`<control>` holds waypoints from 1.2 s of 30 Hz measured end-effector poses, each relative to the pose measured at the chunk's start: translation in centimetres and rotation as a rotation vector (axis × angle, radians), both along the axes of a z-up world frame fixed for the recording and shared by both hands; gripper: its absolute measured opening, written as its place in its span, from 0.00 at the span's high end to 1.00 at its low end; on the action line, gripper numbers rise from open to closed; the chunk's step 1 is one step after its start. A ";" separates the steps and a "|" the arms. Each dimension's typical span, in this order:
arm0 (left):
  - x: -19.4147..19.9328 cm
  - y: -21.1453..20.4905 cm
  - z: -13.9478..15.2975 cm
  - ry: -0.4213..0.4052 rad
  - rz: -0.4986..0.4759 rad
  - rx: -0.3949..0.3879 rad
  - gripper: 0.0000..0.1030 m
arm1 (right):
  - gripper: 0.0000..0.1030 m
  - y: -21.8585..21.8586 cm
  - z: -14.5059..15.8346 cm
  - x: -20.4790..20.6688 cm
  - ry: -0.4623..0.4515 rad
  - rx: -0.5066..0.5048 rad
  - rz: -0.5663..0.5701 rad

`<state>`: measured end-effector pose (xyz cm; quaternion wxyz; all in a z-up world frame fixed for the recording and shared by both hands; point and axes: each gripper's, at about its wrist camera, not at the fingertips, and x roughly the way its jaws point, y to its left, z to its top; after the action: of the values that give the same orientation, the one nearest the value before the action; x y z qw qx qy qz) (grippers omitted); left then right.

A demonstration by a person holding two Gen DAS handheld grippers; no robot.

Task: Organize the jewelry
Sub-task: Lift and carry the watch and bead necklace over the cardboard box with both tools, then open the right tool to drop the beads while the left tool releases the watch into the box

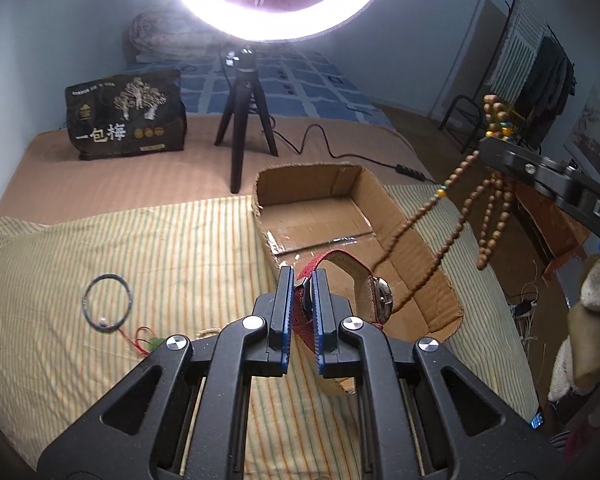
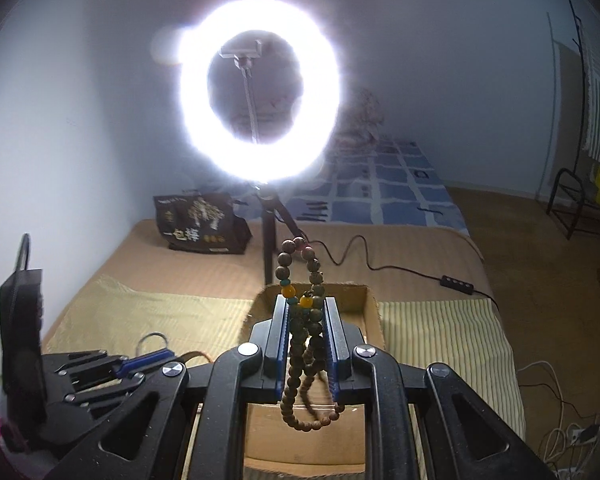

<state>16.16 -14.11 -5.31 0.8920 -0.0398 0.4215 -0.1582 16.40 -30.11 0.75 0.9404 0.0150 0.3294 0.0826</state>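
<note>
Red woven-strap wristwatch [image 1: 342, 280] pinched in left claw [image 1: 303, 276]; wooden bead strand [image 2: 306, 344] pinched in right claw [image 2: 307, 304]. Both above open cardboard box [image 1: 428, 256]; next, lower and release inside.

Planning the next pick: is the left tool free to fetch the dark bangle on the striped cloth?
Probably not yet. The left tool is shut on the red-strap watch, so it must drop that first. The way to the bangle itself looks unobstructed.

"一包梅" is printed in white on the dark bag [image 1: 126, 114]; "DA" is read on the right claw [image 1: 485, 145].
</note>
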 end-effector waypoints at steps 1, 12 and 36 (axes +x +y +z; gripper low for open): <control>0.1 -0.2 -0.2 0.003 0.000 0.001 0.93 | 0.86 -0.2 -0.4 0.4 0.010 0.002 -0.004; 1.1 -2.7 -3.7 0.068 -0.049 0.051 0.93 | 0.86 -1.0 -5.0 3.3 0.110 -0.011 -0.013; 1.6 -4.1 -5.8 0.110 -0.091 0.079 0.92 | 0.79 -1.1 -12.5 5.3 0.305 -0.090 0.015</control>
<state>17.73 -18.26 -11.06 0.8601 0.0060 0.4774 -0.1796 21.73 -31.23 -11.73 0.8786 -0.0174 0.4719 0.0715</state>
